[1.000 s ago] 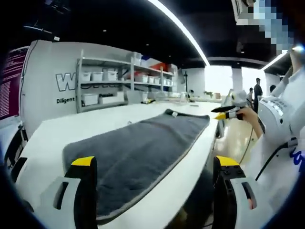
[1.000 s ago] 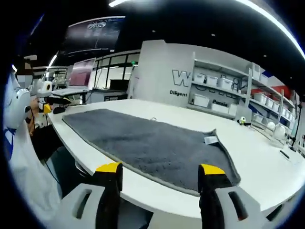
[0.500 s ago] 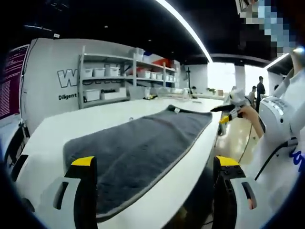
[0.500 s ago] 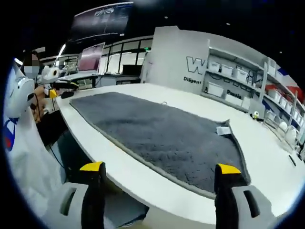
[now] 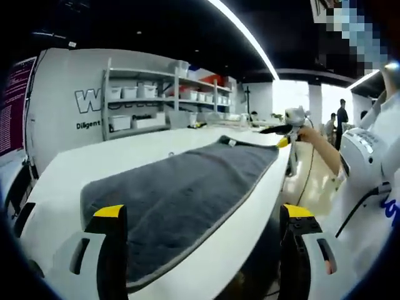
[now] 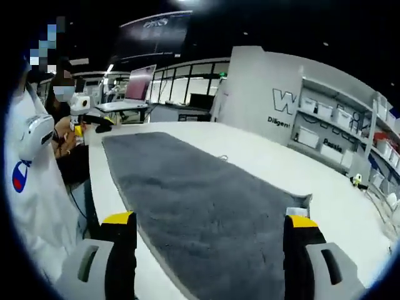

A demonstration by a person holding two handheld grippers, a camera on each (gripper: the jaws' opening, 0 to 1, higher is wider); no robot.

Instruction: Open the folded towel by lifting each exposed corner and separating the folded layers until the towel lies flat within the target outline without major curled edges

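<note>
A dark grey towel lies spread along the near edge of a white table, with a small white tag near its far corner. My left gripper is open, off the towel's near end, with nothing held. My right gripper, held in a hand, hovers by the towel's far corner. In the right gripper view the towel stretches away under my open right gripper, its tag by the right jaw. The left gripper shows at the towel's far end.
Shelves with white bins stand against a lettered wall behind the table. A person in a white top stands along the table's front edge. A monitor and other desks lie beyond. People stand far off.
My right gripper has moved in and now looks down over the towel's corner; in the left gripper view it has risen and shifted left. The left gripper and the towel have stayed put.
</note>
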